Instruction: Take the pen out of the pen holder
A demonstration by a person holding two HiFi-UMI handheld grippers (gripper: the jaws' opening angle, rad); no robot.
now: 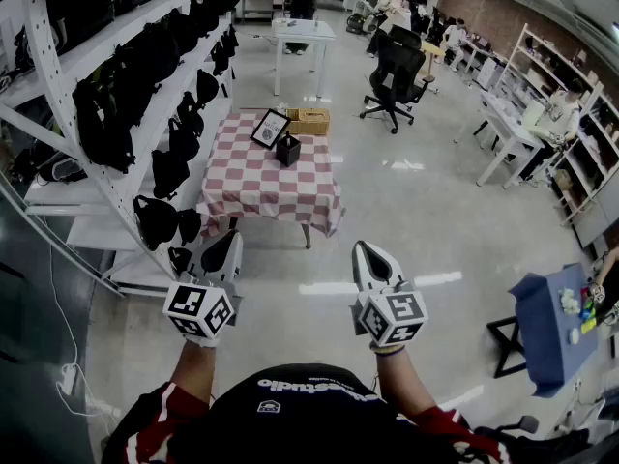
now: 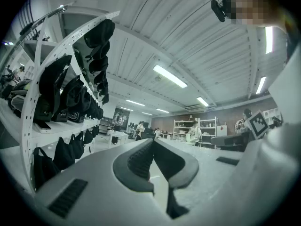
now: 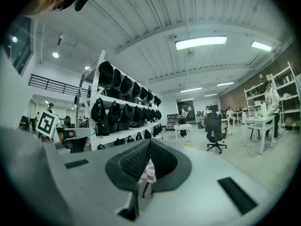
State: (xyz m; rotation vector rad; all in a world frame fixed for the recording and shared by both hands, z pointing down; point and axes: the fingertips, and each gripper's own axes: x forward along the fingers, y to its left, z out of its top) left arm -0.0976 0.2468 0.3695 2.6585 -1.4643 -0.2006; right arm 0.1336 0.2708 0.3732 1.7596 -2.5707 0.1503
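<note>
A black pen holder [image 1: 288, 150] stands on a small table with a red-and-white checked cloth [image 1: 253, 184], a few steps ahead of me in the head view. It is too far off to make out a pen in it. My left gripper [image 1: 230, 238] and right gripper [image 1: 367, 250] are held low, well short of the table. Both are shut with nothing between the jaws. In the left gripper view, the left gripper [image 2: 153, 143] points at the shelves and ceiling. In the right gripper view, a strip of the checked cloth [image 3: 148, 172] shows under the right gripper [image 3: 149, 143].
A framed picture [image 1: 270, 129] and a wicker box [image 1: 309, 121] share the table. Shelving with black bags [image 1: 164, 114] lines the left side. Beyond are a white table [image 1: 302, 33] and an office chair [image 1: 395, 77]. A blue-covered stand [image 1: 544, 325] is at my right.
</note>
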